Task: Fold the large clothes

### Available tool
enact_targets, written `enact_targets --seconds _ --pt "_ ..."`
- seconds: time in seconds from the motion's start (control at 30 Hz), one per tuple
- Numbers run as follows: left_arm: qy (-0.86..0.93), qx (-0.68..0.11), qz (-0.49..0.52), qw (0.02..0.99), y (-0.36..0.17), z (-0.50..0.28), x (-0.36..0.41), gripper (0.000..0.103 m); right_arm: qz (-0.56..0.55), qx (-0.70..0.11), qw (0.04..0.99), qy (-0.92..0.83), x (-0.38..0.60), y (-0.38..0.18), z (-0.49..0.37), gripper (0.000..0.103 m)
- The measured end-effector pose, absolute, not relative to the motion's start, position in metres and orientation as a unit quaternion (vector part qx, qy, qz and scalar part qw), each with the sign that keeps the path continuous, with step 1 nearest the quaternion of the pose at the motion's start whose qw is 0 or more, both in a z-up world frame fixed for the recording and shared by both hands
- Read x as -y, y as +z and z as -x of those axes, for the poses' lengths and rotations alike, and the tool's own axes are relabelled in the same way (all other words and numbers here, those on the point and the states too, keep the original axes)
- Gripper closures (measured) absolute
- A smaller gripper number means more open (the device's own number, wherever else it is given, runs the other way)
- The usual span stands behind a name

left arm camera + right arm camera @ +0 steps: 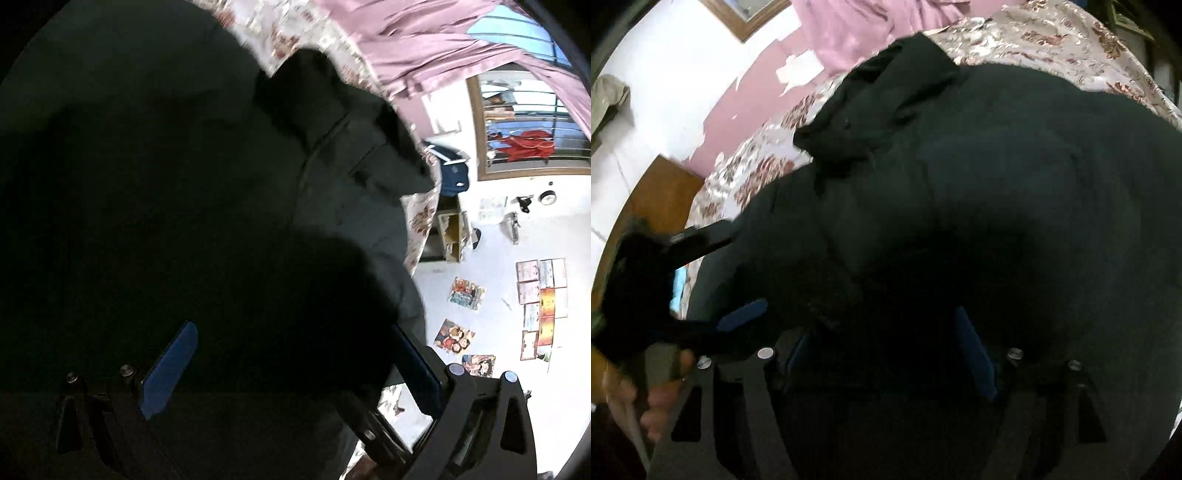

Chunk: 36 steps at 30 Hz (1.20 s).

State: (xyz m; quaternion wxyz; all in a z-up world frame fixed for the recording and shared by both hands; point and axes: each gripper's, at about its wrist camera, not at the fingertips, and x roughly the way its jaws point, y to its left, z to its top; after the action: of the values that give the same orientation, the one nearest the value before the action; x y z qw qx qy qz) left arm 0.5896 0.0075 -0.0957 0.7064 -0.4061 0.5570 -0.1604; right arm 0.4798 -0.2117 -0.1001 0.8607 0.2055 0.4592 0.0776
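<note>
Big dark coat (979, 206) is lying spread over the floral bedspread (1052, 40) – both tongs are hanging right above it. Left gripper (291, 354) is sitting wide apart, dark fabric bunching between its blue pads (170, 369). Right gripper (886, 343) is spread too, pinching nothing

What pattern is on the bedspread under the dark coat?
The bedspread is pale with a reddish-brown floral print, clearest in the right wrist view.

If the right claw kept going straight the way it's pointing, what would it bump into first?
Most likely the dark garment spread over the floral bedcover. The right claw is open and aimed down at the cloth; how near is hard to judge.
</note>
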Motion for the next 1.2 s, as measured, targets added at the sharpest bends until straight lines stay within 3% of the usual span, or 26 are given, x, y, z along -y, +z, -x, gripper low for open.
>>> enact_targets --seconds 0.3,0.8,1.2 --pt "-0.188 -0.569 0.421 0.681 -0.117 -0.582 0.03 0.001 -0.141 -0.467 0.871 0.056 0.254 -0.086 -0.429 0.03" --pt "-0.202 -0.529 0.459 0.685 -0.094 -0.551 0.024 0.0 -0.19 -0.462 0.866 0.0 0.32 -0.094 -0.412 0.03" --pt "-0.103 -0.597 0.357 0.711 -0.134 -0.586 0.043 0.001 -0.177 -0.437 0.882 -0.006 0.335 -0.083 -0.428 0.03"
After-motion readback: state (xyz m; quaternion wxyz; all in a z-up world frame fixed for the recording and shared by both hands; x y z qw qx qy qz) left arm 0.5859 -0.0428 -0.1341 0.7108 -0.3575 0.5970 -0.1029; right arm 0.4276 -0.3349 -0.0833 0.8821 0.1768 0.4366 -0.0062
